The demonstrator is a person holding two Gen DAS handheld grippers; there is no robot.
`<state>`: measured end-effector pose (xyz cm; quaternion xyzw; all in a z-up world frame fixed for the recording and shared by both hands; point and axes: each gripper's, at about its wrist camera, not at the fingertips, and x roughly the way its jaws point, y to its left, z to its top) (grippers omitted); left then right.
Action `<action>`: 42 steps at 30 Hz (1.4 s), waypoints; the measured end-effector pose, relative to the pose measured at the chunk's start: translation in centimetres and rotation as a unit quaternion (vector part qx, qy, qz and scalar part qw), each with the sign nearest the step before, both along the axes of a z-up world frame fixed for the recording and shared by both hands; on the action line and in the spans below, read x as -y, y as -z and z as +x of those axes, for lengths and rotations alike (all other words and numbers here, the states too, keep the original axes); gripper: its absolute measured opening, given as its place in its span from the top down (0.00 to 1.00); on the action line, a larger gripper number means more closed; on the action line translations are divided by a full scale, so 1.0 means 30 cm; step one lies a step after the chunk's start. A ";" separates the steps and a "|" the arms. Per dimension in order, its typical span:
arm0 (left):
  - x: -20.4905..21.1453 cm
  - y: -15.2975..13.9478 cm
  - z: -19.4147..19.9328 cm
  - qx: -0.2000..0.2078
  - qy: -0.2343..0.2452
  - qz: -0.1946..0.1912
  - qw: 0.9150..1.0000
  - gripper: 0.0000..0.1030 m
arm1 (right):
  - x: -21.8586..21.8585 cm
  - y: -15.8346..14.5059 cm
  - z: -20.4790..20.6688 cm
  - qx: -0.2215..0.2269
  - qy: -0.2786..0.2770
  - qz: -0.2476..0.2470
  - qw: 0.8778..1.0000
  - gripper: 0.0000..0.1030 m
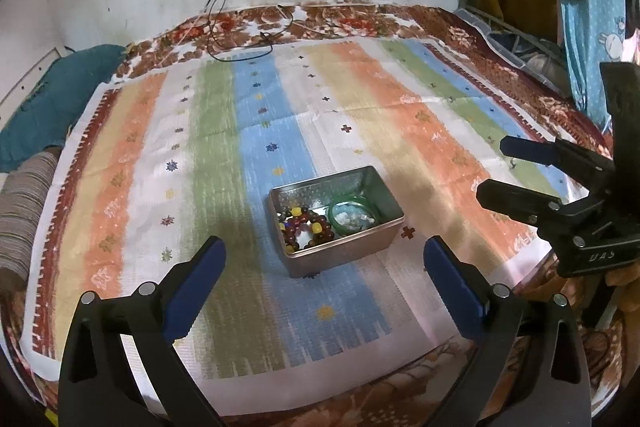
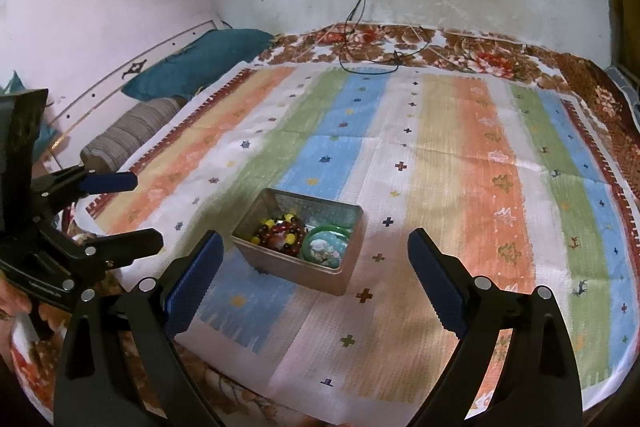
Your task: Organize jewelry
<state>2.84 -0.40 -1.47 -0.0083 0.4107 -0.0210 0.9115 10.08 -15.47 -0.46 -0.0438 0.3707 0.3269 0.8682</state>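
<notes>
Jewelry sits in the tin box (image 1: 335,223) on my striped cloth (image 1: 248,155).
My left gripper (image 1: 325,269) and right gripper (image 2: 315,261) hover wide apart, empty; beaded bracelet (image 1: 307,229) beside green bangle (image 1: 352,215).

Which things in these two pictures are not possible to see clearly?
- Left wrist view: the near wall of the metal tin hides the lower part of the beaded bracelet.
- Right wrist view: the pale pieces inside the green bangle are too blurred to name.
- Left wrist view: the right gripper is cut off by the edge.
</notes>
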 end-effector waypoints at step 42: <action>0.008 -0.035 -0.065 0.042 -0.015 0.004 0.999 0.06 | 0.022 -0.005 -0.047 -0.003 -0.008 0.019 1.000 0.09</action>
